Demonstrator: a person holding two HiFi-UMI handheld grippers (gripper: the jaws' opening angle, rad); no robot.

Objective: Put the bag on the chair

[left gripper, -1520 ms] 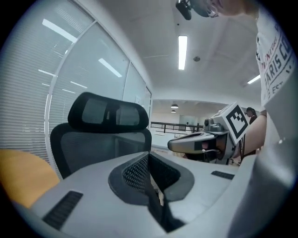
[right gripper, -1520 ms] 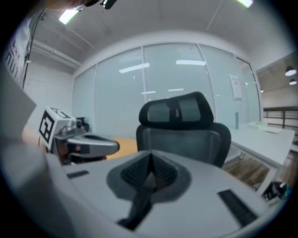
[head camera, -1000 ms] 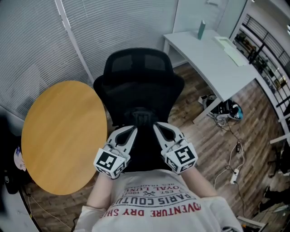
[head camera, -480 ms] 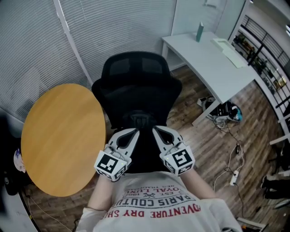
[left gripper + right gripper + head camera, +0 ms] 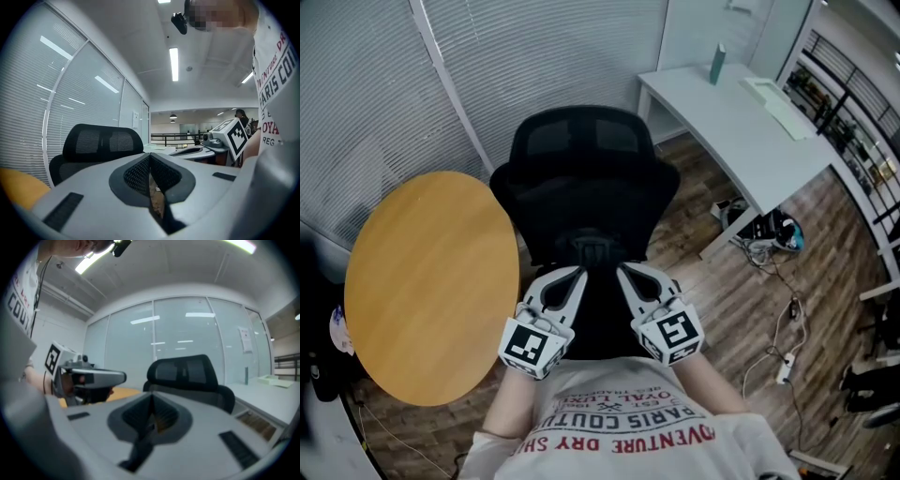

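Observation:
A black mesh-backed office chair [image 5: 581, 169] stands straight ahead, its back facing me; it also shows in the left gripper view [image 5: 101, 140] and the right gripper view [image 5: 187, 373]. My left gripper [image 5: 572, 275] and right gripper [image 5: 626, 272] are held side by side just in front of my chest, over the chair's dark seat area, both pointing roughly level at the chair. Both are shut with nothing between the jaws [image 5: 150, 155] [image 5: 152, 395]. I cannot make out a bag in any view; the dark area between the grippers is unclear.
A round wooden table [image 5: 431, 281] stands to the left of the chair. A white desk [image 5: 741, 112] with a bottle [image 5: 717, 64] is at the right. Cables and a power strip [image 5: 783, 361] lie on the wooden floor. Window blinds [image 5: 384, 103] run behind.

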